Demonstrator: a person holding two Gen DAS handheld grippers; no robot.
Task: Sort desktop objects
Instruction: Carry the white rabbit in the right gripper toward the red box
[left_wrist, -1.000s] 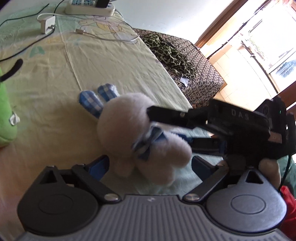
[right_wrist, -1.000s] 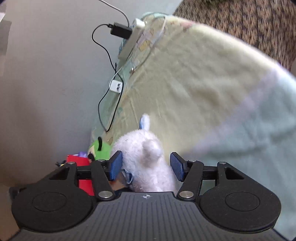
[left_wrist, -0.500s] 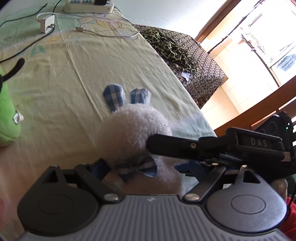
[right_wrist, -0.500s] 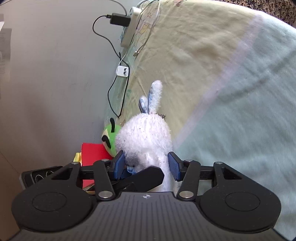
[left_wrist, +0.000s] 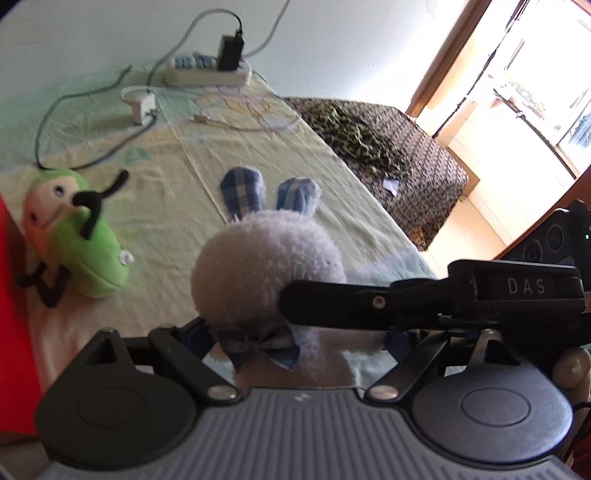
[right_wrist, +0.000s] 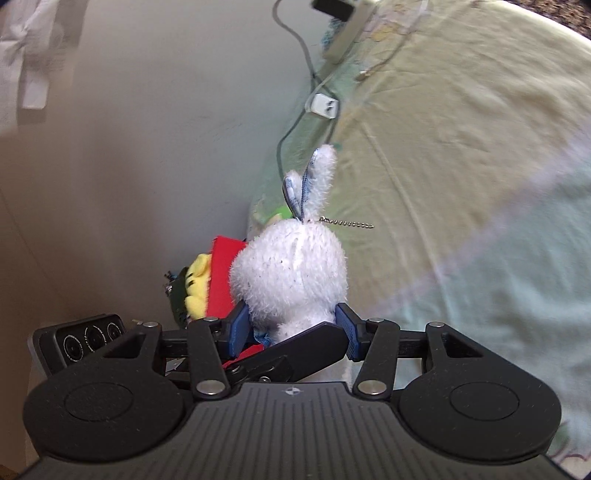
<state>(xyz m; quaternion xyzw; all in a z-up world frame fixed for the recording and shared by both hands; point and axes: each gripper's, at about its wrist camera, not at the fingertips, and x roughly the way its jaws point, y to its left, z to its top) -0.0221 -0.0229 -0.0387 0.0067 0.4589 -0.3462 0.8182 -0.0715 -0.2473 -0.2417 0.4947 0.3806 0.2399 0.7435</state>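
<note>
White plush bunny is up off the desk, held upright, checked ears on top, bow at its neck. A second ago it lay on its side on the cloth; half a second ago it was already turned up; now it has risen further and the green toy behind it shows in full. The right hand-held gripper has both blue pads pressed into the bunny's lower body and is holding it. The left hand-held gripper sits at the bunny's bow, fingers spread fairly wide on either side; whether they touch the plush, cannot tell, since the right one's finger crosses in front.

Judgement: pick looks done, the carry comes next. Ball chain hangs off the head and could snag.

Green plush caterpillar lies on the desk to the left, apart from the bunny. Red box and a yellow plush sit behind. Power strip and white charger at the far edge.
</note>
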